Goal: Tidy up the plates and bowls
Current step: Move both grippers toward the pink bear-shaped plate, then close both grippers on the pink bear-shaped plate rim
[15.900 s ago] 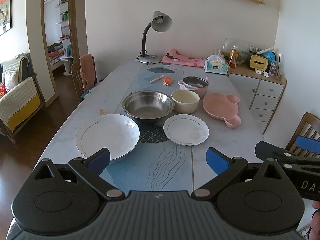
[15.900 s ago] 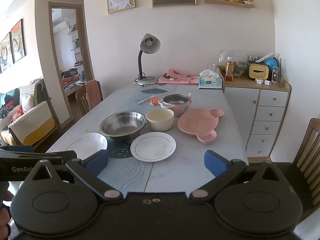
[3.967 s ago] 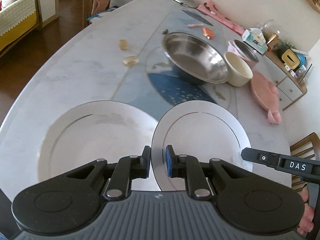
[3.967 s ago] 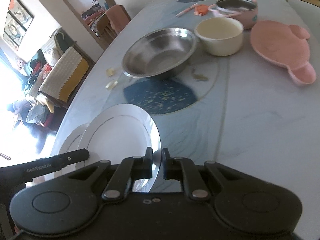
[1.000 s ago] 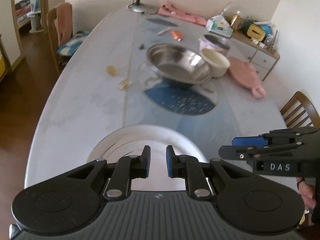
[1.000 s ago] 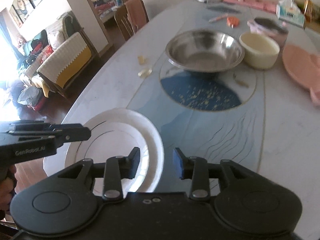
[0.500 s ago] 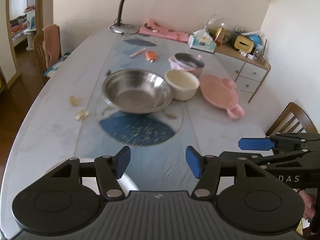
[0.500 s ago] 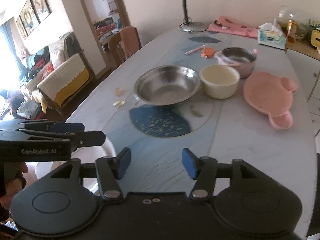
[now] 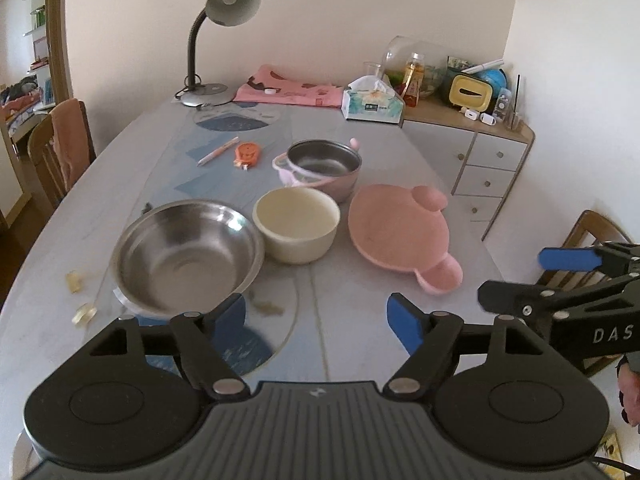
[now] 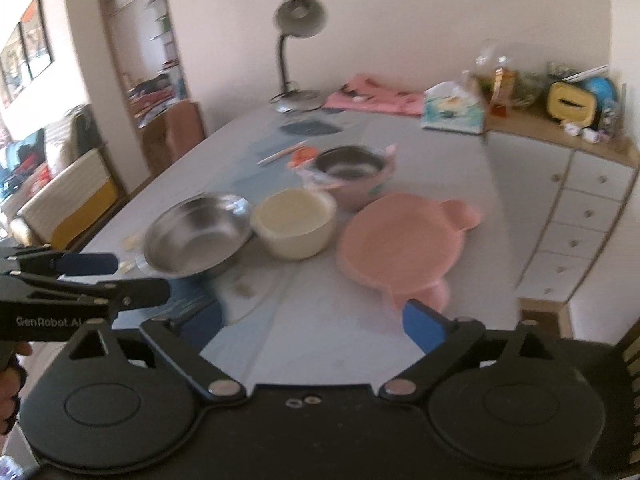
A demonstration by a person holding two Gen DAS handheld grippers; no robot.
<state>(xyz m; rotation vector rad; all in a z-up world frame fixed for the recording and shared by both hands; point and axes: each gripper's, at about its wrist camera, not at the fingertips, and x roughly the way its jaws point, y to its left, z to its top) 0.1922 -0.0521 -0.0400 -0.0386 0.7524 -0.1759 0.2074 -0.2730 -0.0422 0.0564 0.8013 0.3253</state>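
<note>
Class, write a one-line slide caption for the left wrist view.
Open left gripper faces steel bowl, cream bowl and pink plate.

metal bowl (image 9: 188, 254): big, shiny, upright
cream bowl (image 9: 297, 224): just beside it
pink pot (image 9: 323, 168): behind cream bowl
pink plate (image 9: 396, 230): bear-shaped, right side

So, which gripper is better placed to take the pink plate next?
Probably right: the open right gripper points almost at the pink plate, while the left gripper faces the steel bowl.
</note>
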